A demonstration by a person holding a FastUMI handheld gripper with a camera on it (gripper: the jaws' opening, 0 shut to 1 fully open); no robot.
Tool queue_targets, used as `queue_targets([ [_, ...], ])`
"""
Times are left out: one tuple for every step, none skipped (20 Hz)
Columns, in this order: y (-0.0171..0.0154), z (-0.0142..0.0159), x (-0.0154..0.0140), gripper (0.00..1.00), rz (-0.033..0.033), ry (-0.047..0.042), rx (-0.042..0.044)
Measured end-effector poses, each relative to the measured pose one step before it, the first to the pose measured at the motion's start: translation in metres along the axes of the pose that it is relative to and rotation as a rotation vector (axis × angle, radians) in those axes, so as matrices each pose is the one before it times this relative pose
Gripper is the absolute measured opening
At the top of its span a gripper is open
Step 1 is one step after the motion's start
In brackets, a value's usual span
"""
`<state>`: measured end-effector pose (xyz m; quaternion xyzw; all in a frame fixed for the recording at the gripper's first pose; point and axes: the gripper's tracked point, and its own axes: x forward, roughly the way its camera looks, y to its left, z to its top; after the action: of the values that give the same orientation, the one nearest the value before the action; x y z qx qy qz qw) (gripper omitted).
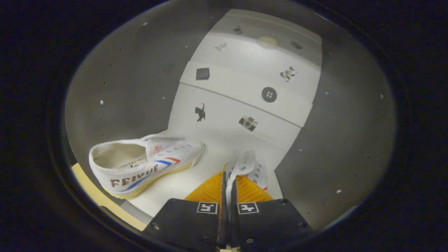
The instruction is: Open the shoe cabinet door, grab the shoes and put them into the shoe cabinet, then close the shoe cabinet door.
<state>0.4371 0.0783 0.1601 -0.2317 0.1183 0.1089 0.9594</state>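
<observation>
Jaws (229, 185) are pressed together on the upper edge of a white shoe (246, 166), which hangs between the fingers with its laced front pointing ahead. Second shoe (147, 164), white with red and blue stripes, lies to the left on the cabinet's white floor (217, 150), its opening turned toward the camera and its toe aimed inward. Grey walls (133, 87) close in on both sides. White back panels (245, 105) beyond the shoes carry small dark stickers, among them a cat (200, 112) and a button (269, 94).
</observation>
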Motion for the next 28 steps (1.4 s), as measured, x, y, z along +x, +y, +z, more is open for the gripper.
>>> queue_targets([
  [0.00669,-0.00139,0.00007,0.1,0.02741,0.00583,-0.00732],
  [0.00044,-0.00063,0.00122,0.12,0.00294,0.01174,-0.01014],
  [-0.00073,-0.00011,0.00059,0.13,-0.00955,0.01021,-0.00923],
  [-0.00344,0.00019,-0.00081,0.14,-0.02172,0.00247,-0.0144],
  [-0.00178,0.00112,0.00041,0.17,-0.02456,0.00523,-0.00749],
  [-0.00276,0.00103,-0.0007,0.19,-0.02759,-0.00204,-0.01129],
  [-0.00697,-0.00118,0.00015,0.3,-0.0417,0.00916,-0.01534],
  [-0.00131,0.00072,-0.00377,0.4,-0.01598,-0.0002,-0.00326],
  [-0.00214,0.00114,-0.00381,0.5,-0.0205,-0.00009,0.00601],
  [-0.00276,0.00473,-0.00602,0.52,-0.01443,-0.01861,0.01379],
  [-0.00409,0.00567,-0.00707,0.57,-0.01656,-0.02313,0.00821],
  [-0.00418,0.00639,-0.00937,0.6,-0.01308,-0.02531,0.01024],
  [-0.00246,0.00464,-0.00838,0.73,-0.00981,-0.01677,0.02018],
  [-0.00151,0.00364,-0.01008,0.86,-0.00566,-0.0078,0.02435],
  [-0.00018,0.00442,-0.01329,0.99,0.00388,-0.01664,0.03425],
  [0.00196,0.0068,-0.01334,0.99,0.01156,-0.0188,0.04074],
  [0.00404,0.00247,-0.01415,0.99,0.01489,-0.01052,0.03928],
  [0.00282,0.00231,-0.01463,0.99,0.00902,-0.00889,0.03359],
  [0.00066,0.00286,-0.01358,0.99,-0.00462,-0.00675,0.02085],
  [0.00001,0.00138,-0.01606,0.99,-0.0106,-0.0006,0.017],
  [0.00425,0.00352,-0.0176,0.99,0.00541,-0.00874,0.01309],
  [0.00186,0.00593,-0.01789,0.99,-0.00357,-0.01841,0.00449],
  [-0.00323,0.00509,-0.0202,0.99,-0.02048,-0.0128,0.00283],
  [-0.00139,0.00467,-0.02259,0.99,-0.01587,-0.00667,0.01658],
  [0.00131,0.00487,-0.02257,0.99,-0.00608,-0.00292,0.01812],
  [-0.00194,0.00442,-0.02436,0.99,-0.00821,-0.00261,0.02169],
  [-0.00051,0.00658,-0.02465,0.99,0.0031,-0.01167,0.02058],
  [-0.00127,0.00838,-0.02514,0.99,0.00512,-0.01634,0.01866],
])
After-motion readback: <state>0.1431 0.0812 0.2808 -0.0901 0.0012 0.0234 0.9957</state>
